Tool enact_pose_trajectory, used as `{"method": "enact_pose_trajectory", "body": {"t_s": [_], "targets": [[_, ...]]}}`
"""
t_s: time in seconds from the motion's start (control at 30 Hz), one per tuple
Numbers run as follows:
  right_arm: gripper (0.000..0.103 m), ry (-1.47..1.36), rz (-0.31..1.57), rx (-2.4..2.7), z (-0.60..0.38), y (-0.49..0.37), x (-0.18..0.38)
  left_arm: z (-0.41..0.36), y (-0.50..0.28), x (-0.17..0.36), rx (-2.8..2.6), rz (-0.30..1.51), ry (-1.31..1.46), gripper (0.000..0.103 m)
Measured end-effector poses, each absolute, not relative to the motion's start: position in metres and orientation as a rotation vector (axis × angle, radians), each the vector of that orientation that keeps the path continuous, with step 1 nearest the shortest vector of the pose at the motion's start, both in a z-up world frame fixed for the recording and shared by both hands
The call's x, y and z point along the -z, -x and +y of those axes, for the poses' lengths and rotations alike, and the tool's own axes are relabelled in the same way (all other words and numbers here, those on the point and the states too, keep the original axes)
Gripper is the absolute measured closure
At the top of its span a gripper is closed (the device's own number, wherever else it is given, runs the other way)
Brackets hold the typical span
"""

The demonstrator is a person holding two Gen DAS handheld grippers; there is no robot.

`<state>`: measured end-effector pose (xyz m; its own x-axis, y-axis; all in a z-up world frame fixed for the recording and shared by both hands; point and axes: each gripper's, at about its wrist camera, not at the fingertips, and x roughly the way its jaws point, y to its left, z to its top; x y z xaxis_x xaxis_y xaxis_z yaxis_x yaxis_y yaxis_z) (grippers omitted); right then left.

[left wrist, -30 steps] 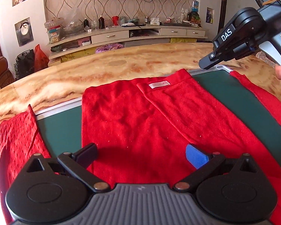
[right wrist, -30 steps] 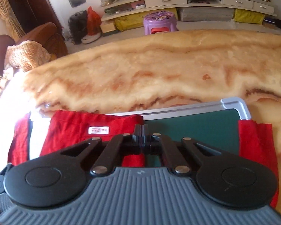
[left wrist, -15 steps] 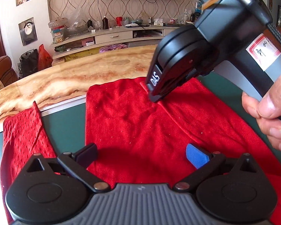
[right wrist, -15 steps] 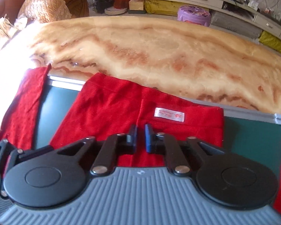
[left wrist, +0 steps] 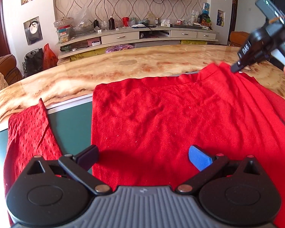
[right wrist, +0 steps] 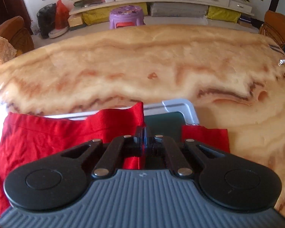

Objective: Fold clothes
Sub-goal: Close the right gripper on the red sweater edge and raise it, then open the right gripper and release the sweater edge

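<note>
Left gripper [left wrist: 143, 154] as half a second back, fingers spread wide over the red garment [left wrist: 161, 117] on the green mat [left wrist: 74, 117]. Farther right, folded flap now swung back, label hidden; right gripper [right wrist: 143, 138] clamped on its raised waistband corner, probably opening out or re-laying that fold
</note>
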<state>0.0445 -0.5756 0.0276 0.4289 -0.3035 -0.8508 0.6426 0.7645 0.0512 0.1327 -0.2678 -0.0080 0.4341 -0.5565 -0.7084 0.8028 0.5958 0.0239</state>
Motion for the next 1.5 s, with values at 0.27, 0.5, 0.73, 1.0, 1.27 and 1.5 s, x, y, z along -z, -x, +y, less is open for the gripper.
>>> {"method": "enact_pose_trajectory", "body": {"t_s": [0.27,0.5,0.73,1.0,1.27,1.5], "targets": [[0.100,-0.302,0.925,0.622,-0.556,-0.079,-0.013,-0.252,-0.133,0.007,0.769,0.737,-0.338,0.000],[0.100,-0.241,0.890,0.697,-0.558,-0.127,-0.035,-0.231,-0.137,0.002,0.616,0.731,-0.297,0.000],[0.075,-0.518,0.861,0.310,-0.544,-0.114,-0.035,-0.229,-0.136,-0.001,0.617,0.726,-0.301,0.000],[0.057,-0.436,0.913,0.024,-0.439,-0.180,-0.021,-0.232,-0.121,-0.004,0.549,0.681,-0.347,0.000],[0.054,-0.105,0.934,0.064,-0.341,-0.233,-0.017,-0.226,-0.121,-0.007,0.482,0.687,-0.323,0.000],[0.054,-0.089,0.896,0.104,-0.326,-0.250,-0.019,-0.224,-0.120,-0.010,0.438,0.690,-0.307,0.000]]}}
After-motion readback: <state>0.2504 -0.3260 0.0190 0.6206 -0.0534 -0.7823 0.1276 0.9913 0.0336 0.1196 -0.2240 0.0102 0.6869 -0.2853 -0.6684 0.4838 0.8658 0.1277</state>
